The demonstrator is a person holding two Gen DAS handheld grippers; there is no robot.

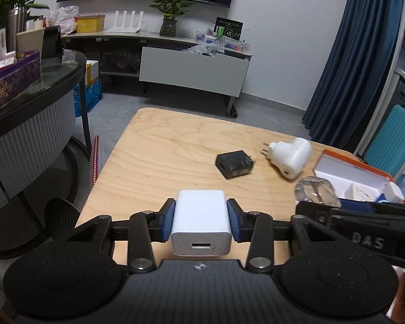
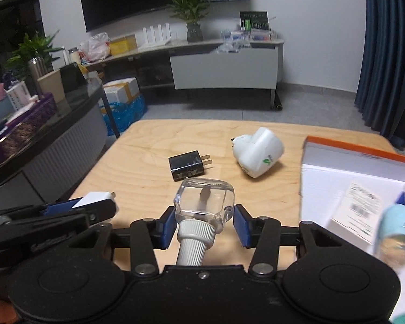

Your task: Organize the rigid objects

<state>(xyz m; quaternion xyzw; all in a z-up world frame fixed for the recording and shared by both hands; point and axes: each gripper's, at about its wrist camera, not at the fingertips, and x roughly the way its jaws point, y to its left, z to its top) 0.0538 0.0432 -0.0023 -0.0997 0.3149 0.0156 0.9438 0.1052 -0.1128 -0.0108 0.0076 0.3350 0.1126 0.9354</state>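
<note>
My left gripper (image 1: 201,220) is shut on a white USB charger (image 1: 201,216), its port facing the camera, held just above the wooden table (image 1: 162,148). To its right, my right gripper (image 2: 204,222) is shut on a clear square bottle (image 2: 203,201) with a ribbed white cap. That bottle (image 1: 317,191) also shows in the left wrist view. A black charger (image 2: 189,164) and a white plug adapter (image 2: 257,156) lie loose mid-table. An open orange-rimmed box (image 2: 337,178) sits at the right with small items inside. The left gripper (image 2: 81,210) appears low at the left in the right wrist view.
A dark glass-topped side table (image 1: 54,73) with boxes stands close on the left. A red spiral notebook (image 1: 95,162) leans by the table's left edge. Behind are grey floor, a low TV cabinet (image 1: 191,70), blue curtains and a teal ribbed object (image 1: 391,140).
</note>
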